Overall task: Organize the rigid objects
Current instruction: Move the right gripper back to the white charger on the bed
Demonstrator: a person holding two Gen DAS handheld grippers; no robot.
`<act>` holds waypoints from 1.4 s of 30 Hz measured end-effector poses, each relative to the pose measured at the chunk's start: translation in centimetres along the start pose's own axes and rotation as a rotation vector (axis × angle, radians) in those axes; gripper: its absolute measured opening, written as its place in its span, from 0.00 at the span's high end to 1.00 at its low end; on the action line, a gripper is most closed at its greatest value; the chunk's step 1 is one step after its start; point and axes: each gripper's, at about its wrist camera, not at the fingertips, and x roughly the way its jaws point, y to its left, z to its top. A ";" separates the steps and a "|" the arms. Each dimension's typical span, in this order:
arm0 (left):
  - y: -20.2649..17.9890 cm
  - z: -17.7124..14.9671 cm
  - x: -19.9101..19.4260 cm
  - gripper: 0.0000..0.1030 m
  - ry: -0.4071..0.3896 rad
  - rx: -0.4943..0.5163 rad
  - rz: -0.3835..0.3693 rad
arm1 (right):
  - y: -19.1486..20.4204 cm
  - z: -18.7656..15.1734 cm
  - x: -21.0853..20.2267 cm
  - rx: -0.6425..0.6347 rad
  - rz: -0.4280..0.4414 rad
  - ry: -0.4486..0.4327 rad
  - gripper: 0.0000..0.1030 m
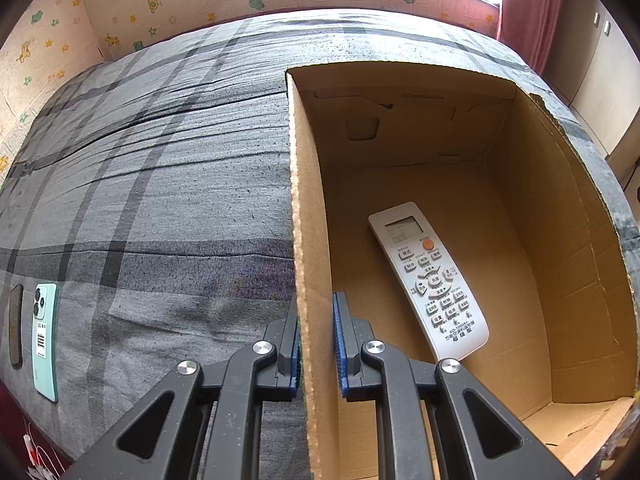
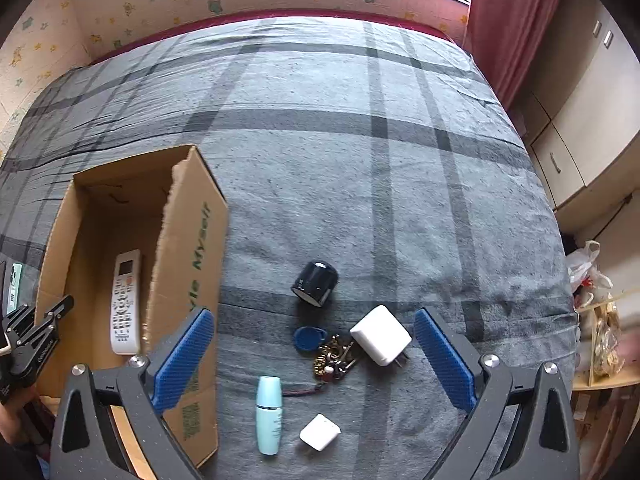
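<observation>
An open cardboard box (image 1: 560, 240) lies on the grey plaid bed, with a white remote control (image 1: 430, 280) on its floor. My left gripper (image 1: 317, 308) is shut on the box's left wall (image 1: 308, 216), one blue pad on each side. In the right wrist view the box (image 2: 188, 248) and the remote (image 2: 126, 304) are at the left, and the left gripper (image 2: 60, 312) clamps the box edge. My right gripper (image 2: 314, 316) is open, with nothing between its fingers. It hovers over a black cylinder (image 2: 316, 282), a white charger (image 2: 380, 334), a blue fob with keys (image 2: 310, 338), a light-blue tube (image 2: 269, 412) and a small white plug (image 2: 320, 432).
A mint-green phone (image 1: 44, 340) and a dark phone (image 1: 15, 326) lie on the bed left of the box. The bed's right edge (image 2: 560, 240) drops to cupboards, bags and a wooden shelf. A patterned wall and window lie beyond the bed.
</observation>
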 end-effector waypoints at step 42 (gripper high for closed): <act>-0.3 0.0 0.0 0.86 0.002 0.007 0.015 | -5.8 -3.4 12.8 0.122 0.008 0.227 0.44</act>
